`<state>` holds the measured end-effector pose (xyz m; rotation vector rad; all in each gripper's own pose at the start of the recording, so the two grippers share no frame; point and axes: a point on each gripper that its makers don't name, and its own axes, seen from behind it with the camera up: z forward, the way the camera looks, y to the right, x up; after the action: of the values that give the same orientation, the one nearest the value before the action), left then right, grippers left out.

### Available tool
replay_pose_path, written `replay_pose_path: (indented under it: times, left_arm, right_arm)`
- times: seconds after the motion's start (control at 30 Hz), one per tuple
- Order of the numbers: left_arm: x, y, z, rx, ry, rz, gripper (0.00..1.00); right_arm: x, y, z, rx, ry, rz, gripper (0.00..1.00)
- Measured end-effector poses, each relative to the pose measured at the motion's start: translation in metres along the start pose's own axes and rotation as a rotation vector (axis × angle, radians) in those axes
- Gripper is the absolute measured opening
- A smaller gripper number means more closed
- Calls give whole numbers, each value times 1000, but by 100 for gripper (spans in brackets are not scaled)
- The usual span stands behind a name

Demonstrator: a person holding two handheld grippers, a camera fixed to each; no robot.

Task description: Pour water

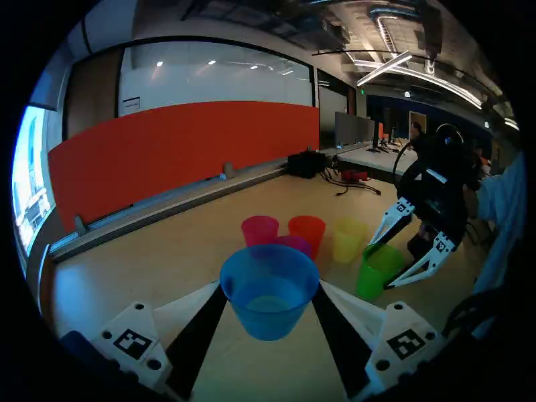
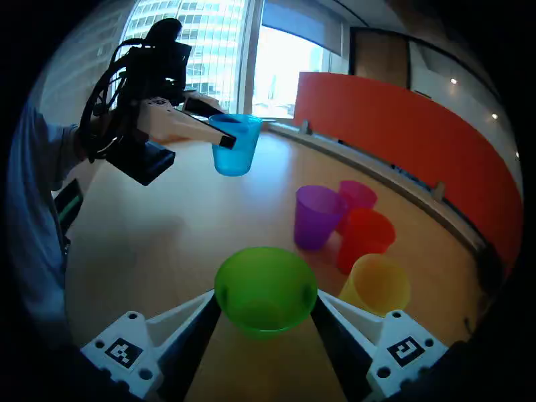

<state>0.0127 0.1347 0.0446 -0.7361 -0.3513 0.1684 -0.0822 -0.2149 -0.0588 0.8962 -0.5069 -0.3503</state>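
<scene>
1. In the left gripper view, the left gripper sits at 6 o'clock. Its jaws are closed part-way on the blue cup, one finger pressing each side, and the cup stands upright.
2. A pale pool that looks like a little liquid lies in the bottom of the blue cup.
3. In the right gripper view, the right gripper sits at 6 o'clock. Its jaws clamp the green cup from both sides, and the cup's mouth faces up.
4. Just behind the blue cup, at the centre of the left gripper view, the purple cup peeks over its rim. Beyond it the pink cup, red cup and yellow cup stand close together in a row on the wooden surface.
5. At 3 o'clock in that view the right gripper holds the green cup just beside the yellow cup. I cannot tell whether the green cup rests on the surface.
6. In the right gripper view the same four cups cluster at 3 to 4 o'clock.
7. At 11 o'clock there, the left gripper holds the blue cup raised clear of the surface. A pale sleeve lies at 9 o'clock.
8. Farthest off are an orange panel and tall windows.
</scene>
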Motion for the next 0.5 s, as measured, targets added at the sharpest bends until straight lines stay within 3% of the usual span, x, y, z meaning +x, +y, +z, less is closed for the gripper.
replay_pose_path:
  times: [0.5]
  left_arm:
    - [20,11,-18,15,87,-16,86]
  right_arm:
    - [40,2,-28,-37,114,18,91]
